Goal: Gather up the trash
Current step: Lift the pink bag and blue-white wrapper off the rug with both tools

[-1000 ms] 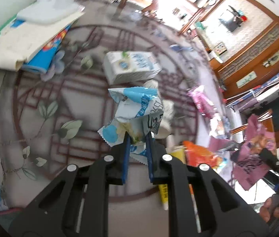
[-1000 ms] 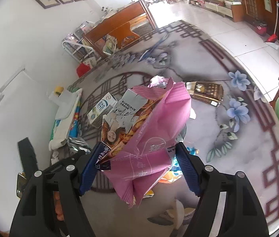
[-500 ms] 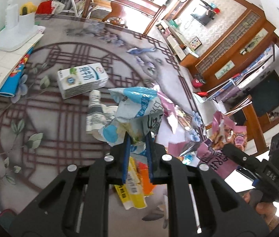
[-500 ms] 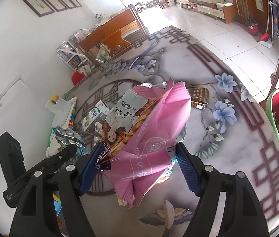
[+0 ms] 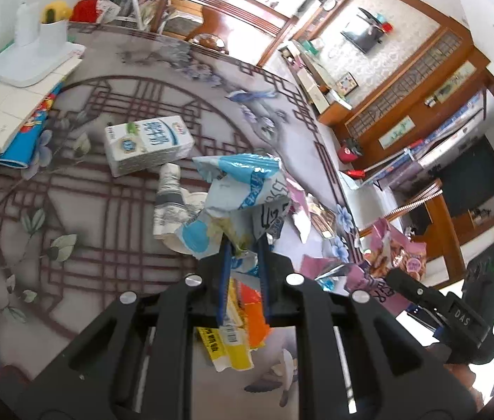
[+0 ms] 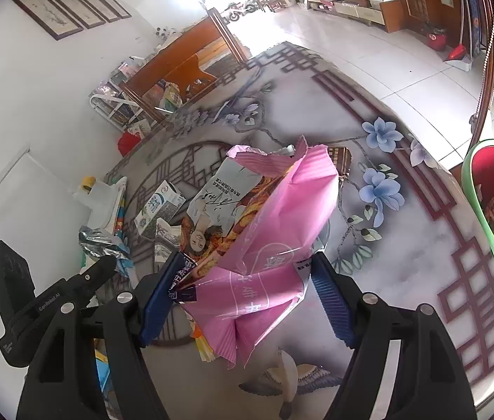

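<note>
Left gripper [image 5: 243, 255]: fingers pressed together, pinching a crumpled blue-and-white wrapper [image 5: 243, 185] by its lower edge; the wrapper stands raised above the tabletop [image 5: 99, 238] at the middle of the left wrist view.

Right gripper [image 6: 247, 280]: fingers partly spread, clamped on either side of a pink snack bag [image 6: 275, 231], which is lifted clear of the tabletop and fills the centre of the right wrist view.

Milk carton [image 5: 147, 143]: white with blue print, lying on its side on the tabletop, at 10 o'clock from the held wrapper.

Small crushed carton [image 5: 168, 203]: grey and white, lying just beside the milk carton, at its 5 o'clock.

Yellow wrapper [image 5: 225, 346] and orange wrapper [image 5: 252, 315]: on the tabletop beneath the left gripper, partly hidden by its fingers.

Brown packet [image 6: 341, 159]: flat on the tabletop at 1 o'clock from the pink bag, near printed blue flowers.

White desk lamp base [image 5: 33, 56]: at 10 o'clock in the left wrist view, resting on a stack of paper and books.

Green-rimmed bin [image 6: 492, 203]: red inside, beyond the tabletop edge, at 3 o'clock in the right wrist view; something crumpled lies in it.
</note>
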Motion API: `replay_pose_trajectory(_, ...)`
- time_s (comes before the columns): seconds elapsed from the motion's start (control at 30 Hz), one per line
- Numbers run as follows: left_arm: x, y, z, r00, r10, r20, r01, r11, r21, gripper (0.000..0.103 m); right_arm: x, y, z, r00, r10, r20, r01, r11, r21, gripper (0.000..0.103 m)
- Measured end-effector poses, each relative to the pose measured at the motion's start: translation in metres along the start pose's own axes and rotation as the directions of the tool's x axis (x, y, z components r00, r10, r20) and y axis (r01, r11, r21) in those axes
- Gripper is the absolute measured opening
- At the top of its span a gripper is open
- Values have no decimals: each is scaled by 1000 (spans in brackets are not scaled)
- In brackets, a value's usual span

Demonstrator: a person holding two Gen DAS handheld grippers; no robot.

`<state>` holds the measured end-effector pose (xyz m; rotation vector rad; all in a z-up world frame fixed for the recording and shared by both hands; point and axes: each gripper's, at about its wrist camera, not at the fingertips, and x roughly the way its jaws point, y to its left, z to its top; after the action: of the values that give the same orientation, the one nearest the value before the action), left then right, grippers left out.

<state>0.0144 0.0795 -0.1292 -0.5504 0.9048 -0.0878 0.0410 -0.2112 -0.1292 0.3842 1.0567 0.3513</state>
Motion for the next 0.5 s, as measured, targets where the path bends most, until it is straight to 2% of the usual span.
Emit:
replay_pose_trajectory(0.23,1,-4,0,1000,3,-12,-3,1000,9,14,-1,-1,-2,1000,1,1,-1,1000,7,72)
replay_pose_trajectory(0.5,21,-42,-8,996,-67,-65,72,995,75,14,-13,-22,1,999,-38,25,37,998,43,72)
